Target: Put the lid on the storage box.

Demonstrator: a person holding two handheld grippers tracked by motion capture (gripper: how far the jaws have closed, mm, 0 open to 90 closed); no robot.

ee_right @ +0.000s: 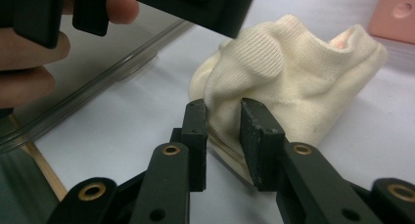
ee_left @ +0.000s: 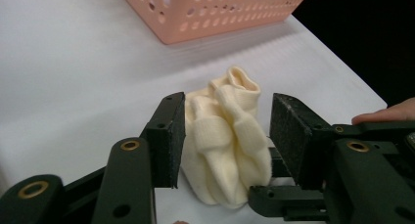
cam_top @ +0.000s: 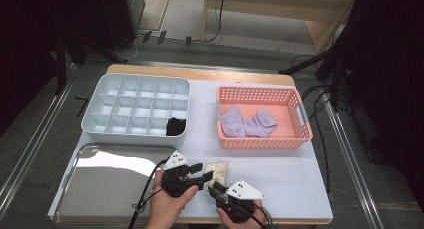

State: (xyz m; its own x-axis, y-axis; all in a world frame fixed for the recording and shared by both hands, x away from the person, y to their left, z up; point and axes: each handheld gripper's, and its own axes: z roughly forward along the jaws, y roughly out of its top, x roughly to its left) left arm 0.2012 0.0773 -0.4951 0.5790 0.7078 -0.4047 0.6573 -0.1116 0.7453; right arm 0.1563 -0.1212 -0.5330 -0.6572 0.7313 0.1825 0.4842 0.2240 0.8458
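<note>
From above, your left tool (cam_top: 200, 175) and right tool (cam_top: 214, 190) meet at the cream sock (cam_top: 216, 170), which lies on the tabletop (cam_top: 280, 174) just right of the steel tray (cam_top: 107, 186).

Along your left tool, its jaws stand spread around the sock without pressing it.

Along your right tool, its narrow jaws pinch a fold at the sock's edge.

A white-topped table (cam_top: 280, 164) is seen at frame centre. On it are set a grey divider box (cam_top: 136, 91) at upper left, a pink basket (cam_top: 262, 95) at upper right, a metal tray (cam_top: 107, 181) at lower left and a cream sock (cam_top: 216, 170) at lower centre.
</note>
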